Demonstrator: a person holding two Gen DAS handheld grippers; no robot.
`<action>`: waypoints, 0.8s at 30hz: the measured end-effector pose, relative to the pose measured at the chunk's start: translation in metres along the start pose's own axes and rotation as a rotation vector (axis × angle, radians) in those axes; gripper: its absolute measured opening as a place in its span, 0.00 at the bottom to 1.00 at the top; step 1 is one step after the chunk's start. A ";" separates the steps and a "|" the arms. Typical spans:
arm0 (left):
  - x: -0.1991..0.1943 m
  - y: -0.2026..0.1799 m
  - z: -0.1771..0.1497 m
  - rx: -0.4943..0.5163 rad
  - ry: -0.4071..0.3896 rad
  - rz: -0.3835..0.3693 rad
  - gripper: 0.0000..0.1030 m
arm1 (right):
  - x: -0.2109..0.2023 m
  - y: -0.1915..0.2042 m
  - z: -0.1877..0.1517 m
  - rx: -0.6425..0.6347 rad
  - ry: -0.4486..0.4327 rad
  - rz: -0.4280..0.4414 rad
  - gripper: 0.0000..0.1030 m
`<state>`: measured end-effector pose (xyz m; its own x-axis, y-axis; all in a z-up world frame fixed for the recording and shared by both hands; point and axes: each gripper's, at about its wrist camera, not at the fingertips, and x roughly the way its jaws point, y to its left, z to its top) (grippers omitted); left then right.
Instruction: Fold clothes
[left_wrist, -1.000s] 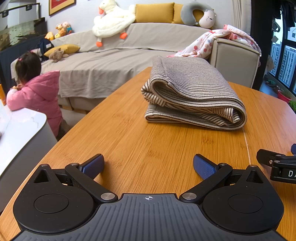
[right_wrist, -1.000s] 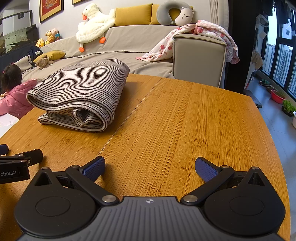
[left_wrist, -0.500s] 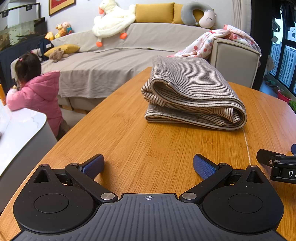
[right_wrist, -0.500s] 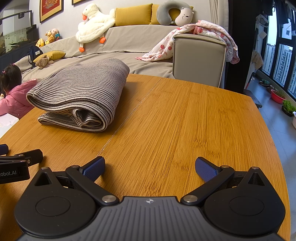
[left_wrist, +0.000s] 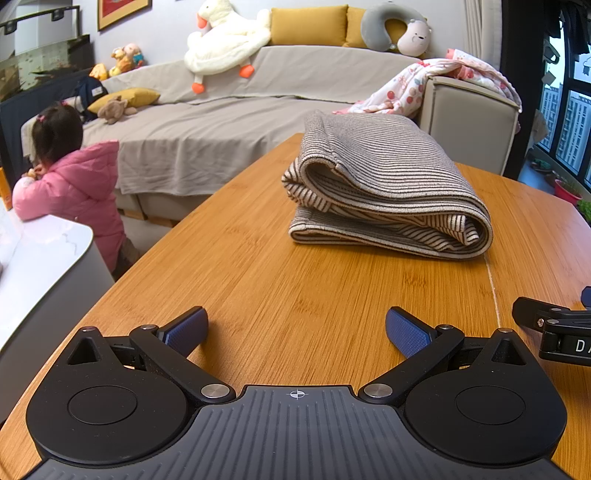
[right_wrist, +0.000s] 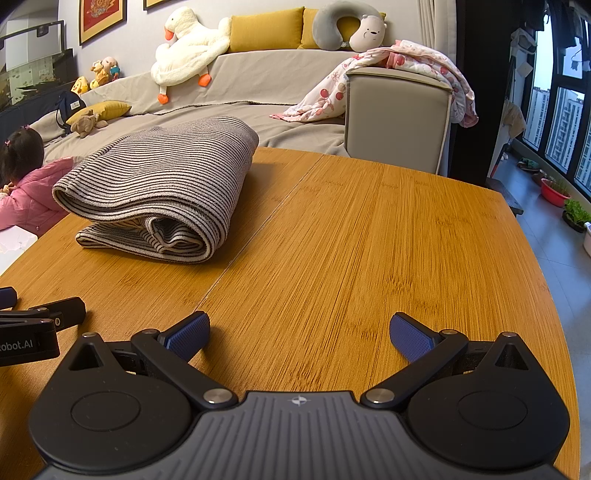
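Your wooden surface (left_wrist: 280, 295) fills most of both views, with a grey sofa (left_wrist: 207, 122) behind it and a person in a pink jacket (left_wrist: 74, 195) off to your left. The striped garment (left_wrist: 384, 192) lies folded in a thick bundle on the surface's far left half, well apart from both tools. Your left gripper (left_wrist: 295, 328) and right gripper (right_wrist: 299, 332) rest low over the wood, jaws released and empty.

A folded striped garment (left_wrist: 384, 192) was seen lying on the wooden surface (left_wrist: 295, 288), well beyond the left gripper (left_wrist: 295, 328), whose jaws were spread wide.
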<state>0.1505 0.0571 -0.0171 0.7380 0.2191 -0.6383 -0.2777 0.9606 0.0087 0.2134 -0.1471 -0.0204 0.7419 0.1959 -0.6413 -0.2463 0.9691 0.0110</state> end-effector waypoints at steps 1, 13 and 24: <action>0.000 0.000 0.000 0.000 0.000 0.000 1.00 | 0.000 0.000 0.000 0.000 0.000 0.000 1.00; -0.001 0.000 0.000 0.000 0.000 0.000 1.00 | -0.002 -0.001 -0.001 -0.001 0.000 0.001 1.00; 0.000 0.000 0.000 0.000 0.000 0.000 1.00 | -0.002 -0.001 -0.001 -0.001 0.000 0.001 1.00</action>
<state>0.1502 0.0572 -0.0170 0.7383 0.2188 -0.6380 -0.2773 0.9607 0.0085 0.2117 -0.1487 -0.0197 0.7418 0.1968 -0.6411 -0.2475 0.9688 0.0110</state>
